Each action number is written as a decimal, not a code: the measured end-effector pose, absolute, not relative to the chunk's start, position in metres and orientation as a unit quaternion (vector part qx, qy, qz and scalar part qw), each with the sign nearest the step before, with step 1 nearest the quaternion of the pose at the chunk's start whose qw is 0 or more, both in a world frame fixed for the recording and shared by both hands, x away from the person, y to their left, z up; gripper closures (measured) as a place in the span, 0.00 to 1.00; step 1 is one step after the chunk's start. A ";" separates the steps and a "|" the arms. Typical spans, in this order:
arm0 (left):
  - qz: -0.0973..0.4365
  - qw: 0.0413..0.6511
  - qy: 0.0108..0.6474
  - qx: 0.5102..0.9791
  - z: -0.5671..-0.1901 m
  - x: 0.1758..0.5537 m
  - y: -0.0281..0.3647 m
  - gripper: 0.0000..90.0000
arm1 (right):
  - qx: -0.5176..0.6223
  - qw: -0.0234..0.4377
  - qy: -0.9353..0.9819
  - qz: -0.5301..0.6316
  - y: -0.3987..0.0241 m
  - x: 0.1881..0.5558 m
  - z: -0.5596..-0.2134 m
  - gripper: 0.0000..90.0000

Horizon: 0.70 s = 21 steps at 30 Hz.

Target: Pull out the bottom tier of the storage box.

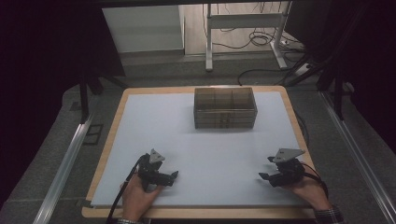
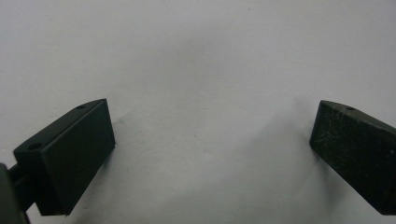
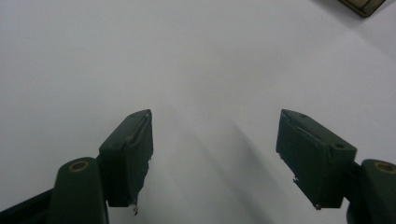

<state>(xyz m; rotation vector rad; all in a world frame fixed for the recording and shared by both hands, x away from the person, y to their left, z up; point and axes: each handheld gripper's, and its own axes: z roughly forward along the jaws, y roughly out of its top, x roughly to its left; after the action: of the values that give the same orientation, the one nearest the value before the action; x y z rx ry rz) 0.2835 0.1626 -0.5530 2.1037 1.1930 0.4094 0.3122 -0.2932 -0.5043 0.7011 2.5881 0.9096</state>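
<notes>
A person's hands hold two black grippers low over the white sheet (image 1: 205, 149), near the table's front edge. At the front left, my left gripper (image 1: 174, 176) points right; its jaws stand wide apart in the left gripper view (image 2: 212, 123) with bare white surface between them. My right gripper (image 1: 264, 175) is at the front right and points left. In the right gripper view its jaws (image 3: 215, 126) are apart, open, and nothing lies between them. Worn tape shows on its pads (image 3: 140, 140).
A brown compartmented box (image 1: 225, 108) stands on the sheet at the back centre; one corner of the box (image 3: 364, 5) shows in the right gripper view. The wooden table edge (image 1: 112, 135) frames the sheet. Metal rails (image 1: 65, 163) run along both sides, and cables lie on the floor behind.
</notes>
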 end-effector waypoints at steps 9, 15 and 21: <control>0.157 0.338 0.458 0.807 -0.553 0.284 0.163 0.00 | 0.226 0.179 0.907 0.305 -0.284 0.316 -0.501 0.34; 0.157 0.338 0.458 0.807 -0.553 0.284 0.163 0.00 | 0.208 0.201 0.911 0.293 -0.276 0.318 -0.501 0.40; 0.157 0.338 0.458 0.807 -0.553 0.283 0.163 0.00 | 0.188 0.224 0.912 0.286 -0.269 0.321 -0.500 0.43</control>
<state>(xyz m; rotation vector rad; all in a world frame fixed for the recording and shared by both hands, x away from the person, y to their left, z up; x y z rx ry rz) 0.2835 0.1626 -0.5530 2.1035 1.1934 0.4091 0.3208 -0.2689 -0.4995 0.5200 2.5174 0.7900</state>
